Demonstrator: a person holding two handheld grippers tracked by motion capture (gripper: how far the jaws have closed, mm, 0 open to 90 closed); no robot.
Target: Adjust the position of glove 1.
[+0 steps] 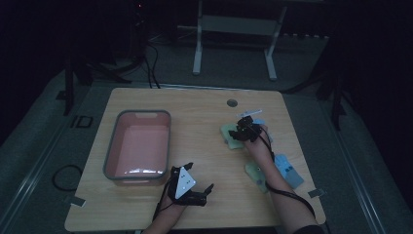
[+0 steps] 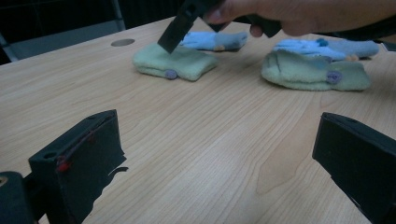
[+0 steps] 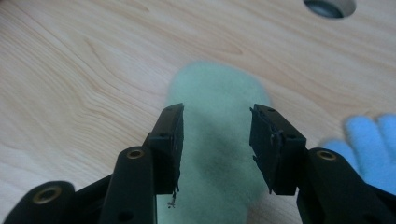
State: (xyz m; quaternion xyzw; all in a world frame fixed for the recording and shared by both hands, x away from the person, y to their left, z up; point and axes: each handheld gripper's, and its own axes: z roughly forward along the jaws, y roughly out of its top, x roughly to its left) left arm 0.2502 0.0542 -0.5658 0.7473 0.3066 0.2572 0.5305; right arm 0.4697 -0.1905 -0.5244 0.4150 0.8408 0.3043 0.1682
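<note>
right gripper (image 3: pixel 215 140): hanging right over the far green mitten (image 3: pixel 215 140); jaws standing apart, one on each side of the fabric and not yet pinching it; in the high view it's sitting over that same mitten (image 1: pixel 229 134) past the middle of the table (image 1: pixel 195 112)

left gripper (image 2: pixel 215 177): parked low near the front edge; jaws standing wide apart with just bare wood between them; doing nothing much right now

where the mitten is lying: flat on the wood, right of centre, not far from the round cable hole (image 3: pixel 329 7); from the left gripper view you can see it (image 2: pixel 175 63) folded over with a little purple button on its edge

neighbours: a blue mitten (image 3: pixel 369 149) just beside it; another green one (image 2: pixel 315 72) and a second blue one (image 2: pixel 327 46) lying closer to the person's right forearm; the pink bin (image 1: pixel 139 146) sitting well apart on the left side

how it's going to handle, I'm guessing: super light, soft and floppy knit; it's going to squash under the pads and droop at both ends once lifted; not fragile, not slippery

where to grab: I'd say across the thick folded middle, pinching both layers together so it isn't peeling open; keeping clear of the blue one so that isn't getting dragged along
</note>
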